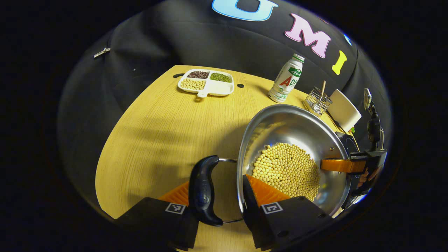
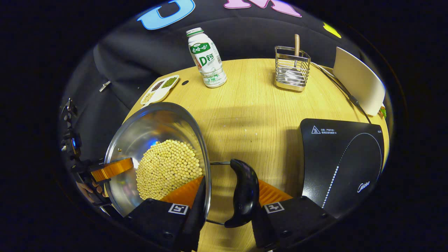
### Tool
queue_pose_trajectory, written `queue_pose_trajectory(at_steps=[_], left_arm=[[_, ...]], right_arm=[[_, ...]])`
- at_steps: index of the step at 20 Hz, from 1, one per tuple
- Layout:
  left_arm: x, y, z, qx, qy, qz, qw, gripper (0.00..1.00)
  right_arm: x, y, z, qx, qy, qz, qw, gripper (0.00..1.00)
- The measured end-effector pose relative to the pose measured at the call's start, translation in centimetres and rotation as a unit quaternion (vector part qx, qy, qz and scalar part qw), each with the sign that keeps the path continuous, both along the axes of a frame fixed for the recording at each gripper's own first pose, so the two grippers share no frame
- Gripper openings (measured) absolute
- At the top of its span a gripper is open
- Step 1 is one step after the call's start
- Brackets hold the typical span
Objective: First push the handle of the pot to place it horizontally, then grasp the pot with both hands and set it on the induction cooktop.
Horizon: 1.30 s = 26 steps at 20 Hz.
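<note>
Fig.: 2 side handles are straddled for a level 2-handed lift. Left claw is spread around 1 handle w/o clamping; right claw likewise. Pot lies between both claws; induction cooktop sits just right of right claw.

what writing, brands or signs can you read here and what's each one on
"Midea": brand mark on the induction cooktop, near corner.
Warning triangle sign on the cooktop's far corner; the line of print beside it is too small to read.
Bottle: printed label, too small and warped to read reliably.
Left tool and right tool: square coded markers, no words.
</note>
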<state>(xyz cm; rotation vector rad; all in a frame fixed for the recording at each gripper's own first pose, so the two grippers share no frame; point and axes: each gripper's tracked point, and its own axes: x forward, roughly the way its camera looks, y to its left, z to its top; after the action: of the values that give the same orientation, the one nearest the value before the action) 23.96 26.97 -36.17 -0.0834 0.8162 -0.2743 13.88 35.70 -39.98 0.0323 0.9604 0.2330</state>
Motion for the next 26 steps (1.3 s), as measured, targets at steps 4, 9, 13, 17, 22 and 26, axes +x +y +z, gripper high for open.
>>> queue_pose_trajectory(at_steps=[4, 9, 13, 17, 22, 26], left_arm=[[-0.3, 0.2, 0.2, -0.001, 0.001, 0.013, 1.000, 0.62], [-2.1, 0.9, 1.8, 0.001, 0.002, 0.019, 1.000, 0.60], [-4.6, 1.1, 5.3, 0.009, -0.005, 0.023, 1.000, 0.60], [-7.4, 0.0, 8.9, 0.011, -0.015, 0.026, 0.999, 0.60], [-9.5, -3.1, 10.9, -0.008, -0.023, 0.023, 0.999, 0.60], [-10.3, -6.6, 11.9, -0.018, -0.028, 0.008, 0.999, 0.60]], right_arm=[[-0.5, 0.0, 0.0, -0.010, 0.003, 0.004, 1.000, 0.63], [-1.5, 0.7, 1.8, -0.009, -0.008, 0.014, 1.000, 0.63], [-3.7, 0.8, 5.1, -0.001, -0.014, 0.016, 1.000, 0.63], [-5.4, -0.5, 8.6, 0.006, -0.025, 0.017, 1.000, 0.63], [-7.0, -3.6, 12.0, 0.002, -0.048, 0.018, 0.999, 0.63], [-7.8, -7.0, 13.9, 0.000, -0.060, 0.003, 0.998, 0.63]])
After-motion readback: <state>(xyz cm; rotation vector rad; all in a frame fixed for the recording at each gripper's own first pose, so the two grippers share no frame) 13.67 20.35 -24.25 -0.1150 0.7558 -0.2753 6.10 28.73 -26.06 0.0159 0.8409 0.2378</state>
